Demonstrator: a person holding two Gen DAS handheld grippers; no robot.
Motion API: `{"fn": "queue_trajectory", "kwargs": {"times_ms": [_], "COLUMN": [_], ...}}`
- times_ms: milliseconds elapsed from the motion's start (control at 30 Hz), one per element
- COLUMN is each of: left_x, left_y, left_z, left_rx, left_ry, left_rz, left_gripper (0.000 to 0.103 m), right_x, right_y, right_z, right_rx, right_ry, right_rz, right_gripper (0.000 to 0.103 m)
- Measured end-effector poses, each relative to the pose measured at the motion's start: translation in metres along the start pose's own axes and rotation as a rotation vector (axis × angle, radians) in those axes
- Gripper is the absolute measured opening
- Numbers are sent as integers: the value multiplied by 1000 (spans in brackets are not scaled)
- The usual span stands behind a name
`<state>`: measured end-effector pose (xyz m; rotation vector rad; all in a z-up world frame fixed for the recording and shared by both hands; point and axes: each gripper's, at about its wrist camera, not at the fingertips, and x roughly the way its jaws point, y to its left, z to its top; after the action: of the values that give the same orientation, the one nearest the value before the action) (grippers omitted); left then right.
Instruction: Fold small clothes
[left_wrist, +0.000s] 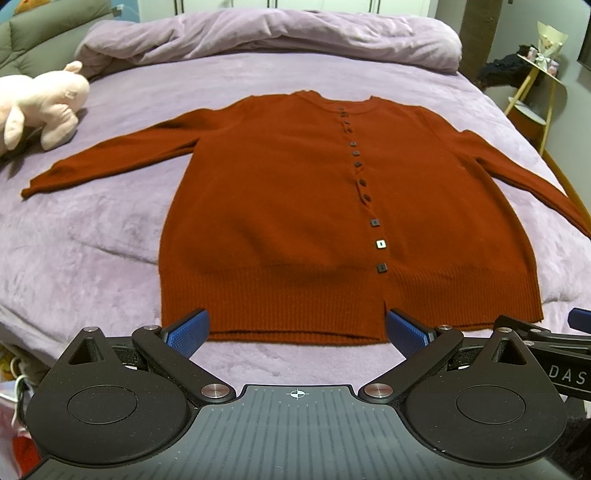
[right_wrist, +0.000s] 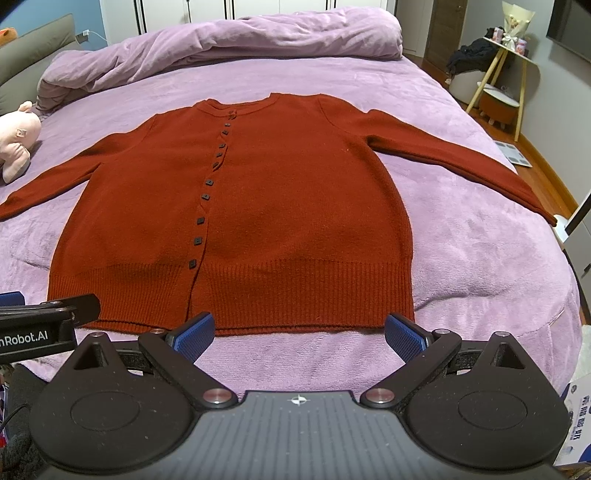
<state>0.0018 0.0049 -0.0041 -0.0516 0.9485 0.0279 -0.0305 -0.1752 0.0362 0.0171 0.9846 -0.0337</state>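
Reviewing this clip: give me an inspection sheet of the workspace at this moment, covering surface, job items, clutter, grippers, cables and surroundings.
Surface: bed with purple plush cover; rolled purple duvet at the far end.
Job's things: rust-red cardigan lying flat, front up, buttoned, both sleeves spread outward; no fold made yet.
Clutter: pink plush toy on the bed, apart from the near sleeve.
Grippers: left gripper open, near the hem, holding nothing; right gripper open, also near the hem, empty.
Cables: white charger cable at the wall behind the bed; none on the bed.
Surroundings: side table with yellow legs and dark clothes beside it, floor scale.
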Motion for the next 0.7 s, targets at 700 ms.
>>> {"fn": "queue_trajectory", "kwargs": {"times_ms": [700], "left_x": [0], "left_y": [2], "left_z": [1], "left_rx": [-4], "left_ry": [6], "left_rz": [4], "left_gripper": [103], "right_x": [1], "right_y": [1], "right_z": [0], "right_rx": [3], "right_ry": [0], "right_rz": [-2], "right_gripper": [99]}}
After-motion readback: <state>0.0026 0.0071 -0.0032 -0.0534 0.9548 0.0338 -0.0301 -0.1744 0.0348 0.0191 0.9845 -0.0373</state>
